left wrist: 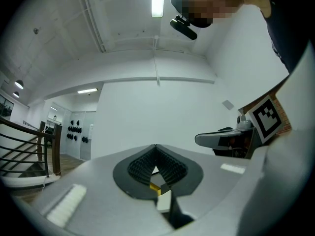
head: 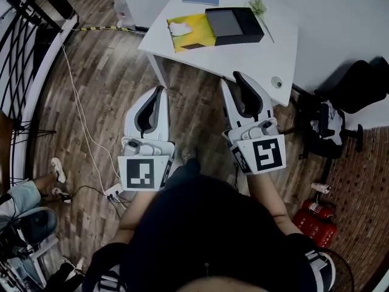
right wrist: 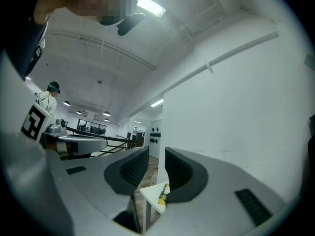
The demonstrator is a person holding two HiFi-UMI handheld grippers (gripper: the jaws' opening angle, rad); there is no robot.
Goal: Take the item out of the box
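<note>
Currently, you hold both tools short of the desk, likely a ready stance before reaching. The black box lies on it, well ahead, untouched. The left hand-held gripper is pressed together, empty; the right hand-held gripper stands partly spread, gripping nothing.

The box is sitting far off in the head view; its contents, possibly grey, are not reading clearly. The right gripper is covering most of the table, one corner showing. The left edge is cutting off a person.
</note>
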